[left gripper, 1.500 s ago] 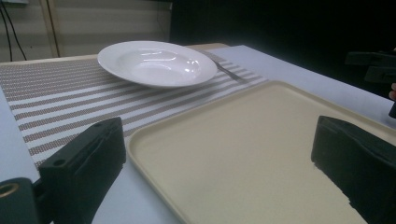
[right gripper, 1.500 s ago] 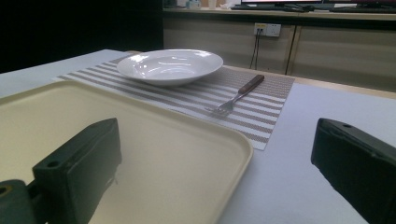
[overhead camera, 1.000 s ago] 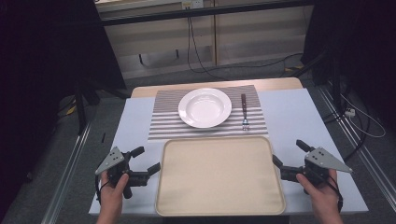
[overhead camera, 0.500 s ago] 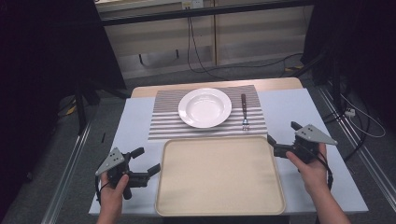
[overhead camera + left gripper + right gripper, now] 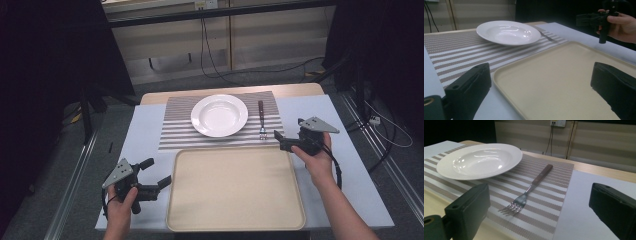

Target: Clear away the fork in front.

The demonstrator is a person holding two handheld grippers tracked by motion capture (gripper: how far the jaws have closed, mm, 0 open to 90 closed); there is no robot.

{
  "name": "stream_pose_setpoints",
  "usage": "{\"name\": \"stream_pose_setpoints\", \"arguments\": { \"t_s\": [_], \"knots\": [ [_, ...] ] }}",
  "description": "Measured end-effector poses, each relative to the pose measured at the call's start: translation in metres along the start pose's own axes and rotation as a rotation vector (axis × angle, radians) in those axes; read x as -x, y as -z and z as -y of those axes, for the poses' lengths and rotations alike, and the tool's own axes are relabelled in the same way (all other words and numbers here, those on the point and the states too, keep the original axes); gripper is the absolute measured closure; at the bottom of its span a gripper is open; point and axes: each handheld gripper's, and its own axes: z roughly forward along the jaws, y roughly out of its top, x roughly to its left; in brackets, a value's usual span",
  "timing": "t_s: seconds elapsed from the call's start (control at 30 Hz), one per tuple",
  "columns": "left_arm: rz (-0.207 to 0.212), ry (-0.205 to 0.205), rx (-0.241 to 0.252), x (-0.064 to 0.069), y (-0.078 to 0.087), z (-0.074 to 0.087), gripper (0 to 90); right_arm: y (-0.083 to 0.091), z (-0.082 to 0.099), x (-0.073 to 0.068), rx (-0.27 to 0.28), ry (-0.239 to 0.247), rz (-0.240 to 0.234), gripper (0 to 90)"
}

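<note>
The right gripper [image 5: 280, 138] hangs near the fork [image 5: 261, 120], which lies on the striped placemat [image 5: 175, 130] just beside the white plate [image 5: 219, 115], at about three o'clock from it. In the right gripper view the fork [image 5: 529, 191] sits squarely between the two black jaws, which stand wide apart and hold nothing; its tines point toward the camera and its dark handle runs away toward one o'clock. The step in hand looks like picking up that fork. Done well, the jaws would come down across the narrow metal neck or the near end of the handle, crosswise to its length, low enough to catch a thing that lies almost flat on the mat, and close without nudging the plate's rim.

The left gripper [image 5: 161, 181] rests at the tray's nine o'clock edge, its jaws also spread wide and empty, one on either side of the tray's rim in the left gripper view.

The fork is shiny steel with a smooth brown handle, slim and likely slippery. The placemat is woven, ribbed in grey and white bands. The plate is glossy, shallow and round with a broad rim. The tray [image 5: 235, 220] is matte beige, rectangular with rounded corners and a low raised lip.
</note>
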Motion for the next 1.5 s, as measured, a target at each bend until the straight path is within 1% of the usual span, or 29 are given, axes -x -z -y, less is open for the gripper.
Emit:
{"name": "stream_pose_setpoints", "arguments": {
  "t_s": [0.03, 0.07, 0.1, 0.13, 0.33, 0.37, 0.4, 0.5, 0.53, 0.57, 0.7, 0.77, 0.8, 0.83, 0.9, 0.93, 0.97, 1.03, 1.1, 1.2, 1.23, 1.27, 1.3, 1.33, 1.4, 1.47, 1.5],
  "knots": [
    [0.0, -0.001, -0.001, 0.0, 0.0, 0.0, 3.4, -0.004, -0.001, 0.001, -0.004, -0.005, -0.001, 3.4],
    [0.001, -0.001, -0.002, 0.0, 0.0, 0.0, 3.4, -0.011, -0.004, 0.001, -0.014, 0.001, 0.005, 3.4],
    [0.001, -0.002, -0.002, 0.0, -0.001, 0.0, 3.4, -0.011, -0.004, 0.001, -0.014, 0.001, 0.005, 3.4],
    [0.0, 0.0, 0.0, 0.0, -0.001, 0.0, 3.4, -0.014, -0.005, 0.001, -0.02, 0.006, 0.006, 3.4],
    [-0.006, -0.004, 0.0, -0.001, 0.0, 0.0, 3.4, -0.032, -0.012, -0.001, -0.03, 0.004, -0.003, 3.7],
    [-0.006, -0.004, 0.0, -0.001, 0.0, 0.0, 3.4, -0.035, -0.013, -0.001, -0.035, 0.01, 0.001, 3.5],
    [-0.004, -0.003, 0.0, -0.001, 0.0, 0.0, 3.4, -0.04, -0.014, 0.0, -0.041, 0.005, 0.007, 3.0],
    [-0.002, 0.0, -0.001, 0.0, 0.0, 0.0, 3.4, -0.045, -0.014, 0.001, -0.053, 0.0, 0.009, 3.2],
    [-0.003, -0.001, -0.002, 0.0, 0.0, 0.0, 3.4, -0.051, -0.014, 0.002, -0.066, -0.002, 0.005, 3.2],
    [-0.002, -0.003, -0.003, -0.001, 0.0, 0.0, 3.4, -0.051, -0.014, 0.002, -0.066, -0.002, 0.005, 3.2],
    [-0.006, -0.002, -0.003, -0.001, 0.0, 0.0, 3.4, -0.06, -0.016, 0.005, -0.081, -0.019, 0.013, 4.1],
    [-0.012, 0.002, -0.002, -0.001, 0.0, 0.001, 3.4, -0.065, -0.017, 0.005, -0.084, -0.012, 0.016, 4.2],
    [-0.011, -0.003, -0.002, -0.001, 0.0, 0.0, 3.4, -0.067, -0.017, 0.005, -0.09, -0.005, 0.02, 4.4],
    [-0.013, -0.003, -0.002, -0.001, 0.0, 0.0, 3.4, -0.07, -0.018, 0.006, -0.094, 0.0, 0.03, 5.7],
    [-0.014, -0.005, -0.003, -0.001, 0.0, 0.0, 3.4, -0.074, -0.019, 0.008, -0.104, -0.011, 0.023, 7.8],
    [-0.015, -0.004, -0.003, -0.001, 0.001, 0.0, 3.4, -0.079, -0.02, 0.009, -0.121, -0.009, 0.035, 8.7],
    [-0.016, -0.005, -0.005, -0.001, 0.001, 0.0, 3.4, -0.079, -0.02, 0.009, -0.121, -0.009, 0.035, 8.7],
    [-0.018, -0.004, -0.006, -0.001, 0.001, 0.0, 3.4, -0.083, -0.021, 0.011, -0.128, -0.012, 0.031, 12.4],
    [-0.02, -0.005, -0.007, -0.001, 0.0, 0.0, 3.4, -0.088, -0.023, 0.011, -0.136, -0.016, 0.025, 13.6],
    [-0.021, -0.012, -0.016, -0.002, 0.001, 0.001, 3.4, -0.095, -0.023, 0.012, -0.155, -0.003, 0.02, 19.0],
    [-0.018, -0.003, -0.014, -0.001, 0.0, 0.001, 3.4, -0.098, -0.024, 0.013, -0.166, -0.003, 0.028, 23.0],
    [-0.015, -0.002, -0.011, -0.001, 0.0, 0.001, 3.4, -0.1, -0.024, 0.013, -0.173, -0.005, 0.023, 26.6],
    [-0.015, -0.003, -0.012, -0.001, 0.0, 0.001, 3.4, -0.103, -0.024, 0.013, -0.18, -0.006, 0.02, 29.0],
    [-0.016, -0.005, -0.013, -0.001, 0.0, 0.001, 3.4, -0.105, -0.025, 0.014, -0.183, -0.005, 0.027, 30.5],
    [-0.022, -0.007, -0.016, -0.001, 0.0, 0.001, 3.4, -0.109, -0.025, 0.015, -0.195, -0.022, 0.014, 37.4],
    [-0.025, -0.007, -0.018, -0.001, 0.001, 0.001, 3.4, -0.113, -0.025, 0.016, -0.219, -0.034, 0.016, 43.2],
    [-0.027, -0.005, -0.015, -0.001, 0.001, 0.001, 3.4, -0.115, -0.025, 0.016, -0.237, -0.037, 0.011, 44.5]
  ]
}}
